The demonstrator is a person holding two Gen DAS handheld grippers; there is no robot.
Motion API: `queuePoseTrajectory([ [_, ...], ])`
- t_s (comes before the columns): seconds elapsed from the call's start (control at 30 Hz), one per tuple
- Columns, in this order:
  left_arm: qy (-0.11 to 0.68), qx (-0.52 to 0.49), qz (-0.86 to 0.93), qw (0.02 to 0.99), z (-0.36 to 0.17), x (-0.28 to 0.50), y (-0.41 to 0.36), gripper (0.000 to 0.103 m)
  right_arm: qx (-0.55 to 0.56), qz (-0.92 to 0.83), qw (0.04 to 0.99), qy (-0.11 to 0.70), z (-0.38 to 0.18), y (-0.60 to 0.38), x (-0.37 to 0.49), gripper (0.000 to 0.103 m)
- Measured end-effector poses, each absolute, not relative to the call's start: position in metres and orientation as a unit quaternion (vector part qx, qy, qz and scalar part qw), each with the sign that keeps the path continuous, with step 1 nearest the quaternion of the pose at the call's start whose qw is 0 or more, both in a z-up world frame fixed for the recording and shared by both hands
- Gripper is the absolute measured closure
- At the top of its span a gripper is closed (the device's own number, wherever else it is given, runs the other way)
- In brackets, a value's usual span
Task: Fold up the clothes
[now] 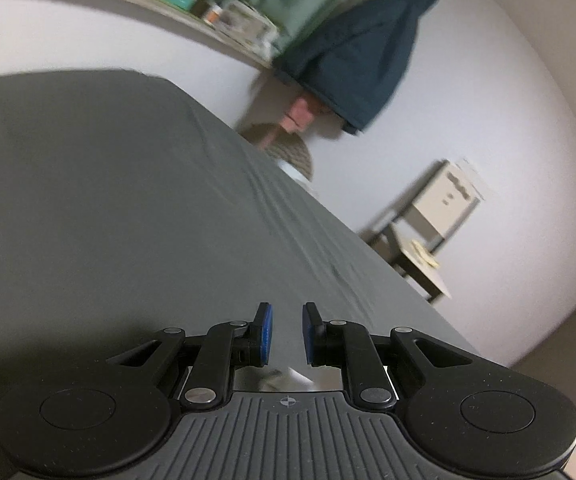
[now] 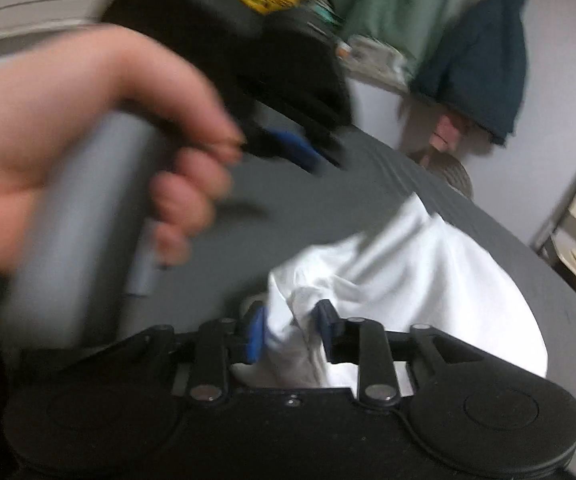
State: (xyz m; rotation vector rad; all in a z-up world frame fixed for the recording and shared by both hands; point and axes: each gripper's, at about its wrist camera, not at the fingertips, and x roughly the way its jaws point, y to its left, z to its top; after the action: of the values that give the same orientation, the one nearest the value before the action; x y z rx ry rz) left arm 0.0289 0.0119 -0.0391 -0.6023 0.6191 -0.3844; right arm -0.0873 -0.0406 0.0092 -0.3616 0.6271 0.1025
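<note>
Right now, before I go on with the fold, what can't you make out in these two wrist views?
- White crumpled cloth garment: type and layout unclear; right wrist view, bunched and partly behind the right gripper.
- Right grip: cloth lies between the blue pads, but whether they pinch it is blurred.
- Left gripper: in the right wrist view it is smeared by motion, held by a hand.
- Garment: absent from the left wrist view, which shows only grey bedsheet.
</note>
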Motion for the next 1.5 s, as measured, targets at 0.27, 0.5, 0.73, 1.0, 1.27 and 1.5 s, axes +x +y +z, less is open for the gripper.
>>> queuePoseTrajectory([
  [0.27,0.31,-0.305,-0.269,0.859,-0.039,0.034,-0.01,0.088,-0.161,0.039,0.945,0.283,0.01,-0.054,-0.105,0.056],
  [0.5,0.337,-0.23,-0.311,0.858,-0.043,0.053,-0.052,0.088,-0.131,0.07,0.944,0.293,-0.002,-0.061,-0.1,0.069],
  [0.73,0.355,-0.265,-0.313,0.84,-0.057,0.074,-0.056,0.088,-0.136,0.085,0.944,0.288,0.004,-0.07,-0.096,0.074],
  [1.0,0.361,-0.268,-0.306,0.839,-0.069,0.068,-0.049,0.093,-0.159,0.092,0.948,0.259,0.019,-0.07,-0.105,0.066],
  [1.27,0.364,-0.264,-0.308,0.839,-0.074,0.063,-0.049,0.093,-0.17,0.094,0.939,0.283,0.007,-0.07,-0.077,0.066],
  [1.5,0.352,-0.25,-0.295,0.852,-0.073,0.056,-0.045,0.098,-0.158,0.099,0.944,0.273,0.005,-0.062,-0.074,0.097],
])
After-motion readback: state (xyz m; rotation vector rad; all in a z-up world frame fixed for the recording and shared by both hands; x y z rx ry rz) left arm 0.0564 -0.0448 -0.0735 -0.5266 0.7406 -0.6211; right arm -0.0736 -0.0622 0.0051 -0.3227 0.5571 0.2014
